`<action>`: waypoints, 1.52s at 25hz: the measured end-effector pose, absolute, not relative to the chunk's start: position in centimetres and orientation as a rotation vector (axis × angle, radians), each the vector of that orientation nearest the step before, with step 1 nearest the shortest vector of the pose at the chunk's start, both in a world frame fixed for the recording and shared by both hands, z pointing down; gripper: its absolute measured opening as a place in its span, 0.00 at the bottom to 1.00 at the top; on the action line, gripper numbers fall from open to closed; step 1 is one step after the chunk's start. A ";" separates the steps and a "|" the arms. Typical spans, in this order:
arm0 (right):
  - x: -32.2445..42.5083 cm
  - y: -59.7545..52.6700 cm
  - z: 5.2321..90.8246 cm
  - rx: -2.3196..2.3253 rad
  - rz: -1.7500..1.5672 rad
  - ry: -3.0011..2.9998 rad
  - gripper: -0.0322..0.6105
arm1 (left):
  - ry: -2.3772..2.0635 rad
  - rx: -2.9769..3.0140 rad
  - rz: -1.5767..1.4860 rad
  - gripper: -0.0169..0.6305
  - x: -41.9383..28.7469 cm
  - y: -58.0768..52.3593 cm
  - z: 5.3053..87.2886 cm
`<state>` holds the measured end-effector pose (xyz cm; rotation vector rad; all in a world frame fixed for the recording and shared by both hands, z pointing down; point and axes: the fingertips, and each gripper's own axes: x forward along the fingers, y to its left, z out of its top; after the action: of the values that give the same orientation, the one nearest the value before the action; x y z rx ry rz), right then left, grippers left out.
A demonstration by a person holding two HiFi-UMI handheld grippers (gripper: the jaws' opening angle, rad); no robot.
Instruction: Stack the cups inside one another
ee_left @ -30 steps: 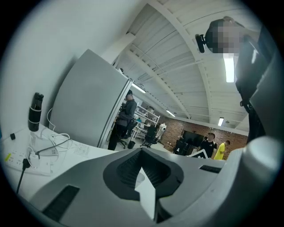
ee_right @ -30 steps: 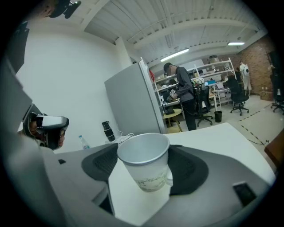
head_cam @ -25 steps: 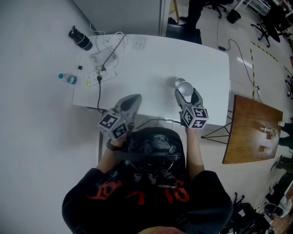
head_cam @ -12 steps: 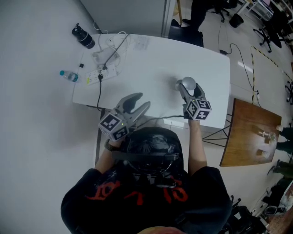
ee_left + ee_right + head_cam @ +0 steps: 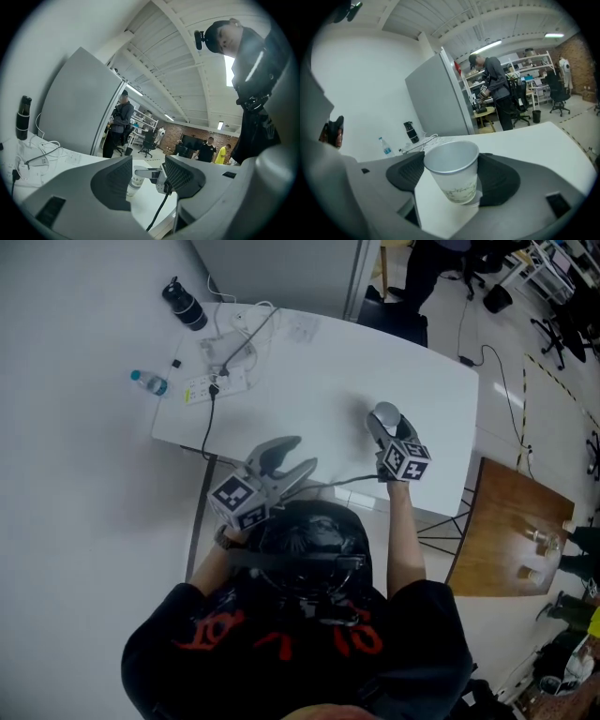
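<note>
Seen from above, a person reaches both forearms forward over a white table [image 5: 309, 362], with 1 gripper in each hand. The right gripper [image 5: 386, 425] tilts slightly downward and clasps an upright paper cup [image 5: 454, 171] at the table's right side. The left gripper [image 5: 302, 452] is held about level at the near edge. Its 2 jaws have just been opening and are parted, with nothing between them.

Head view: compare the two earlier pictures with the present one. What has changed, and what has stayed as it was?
The left claw has just been opening its jaws, which were shut a second ago; nothing is between them. The right claw has lowered towards the table, gripping the paper cup throughout. The power strip on the table stayed put.
</note>
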<state>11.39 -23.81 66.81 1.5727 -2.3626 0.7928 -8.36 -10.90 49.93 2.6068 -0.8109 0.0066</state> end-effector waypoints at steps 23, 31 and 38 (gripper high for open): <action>12.0 -24.1 72.2 1.540 0.661 -2.176 0.62 | -0.860 2.537 -0.010 0.37 -8.7 -10.6 50.0; 12.7 -23.0 73.5 1.553 0.681 -2.125 0.65 | -0.815 2.548 0.016 0.37 -8.2 -10.9 50.7; 13.3 -21.4 73.0 1.595 0.689 -2.116 0.65 | -0.801 2.545 0.028 0.37 -7.8 -11.5 51.0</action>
<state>13.27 -21.43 73.02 1.5950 -2.1155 0.6887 -7.85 -11.53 51.00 2.5453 -0.8008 0.0276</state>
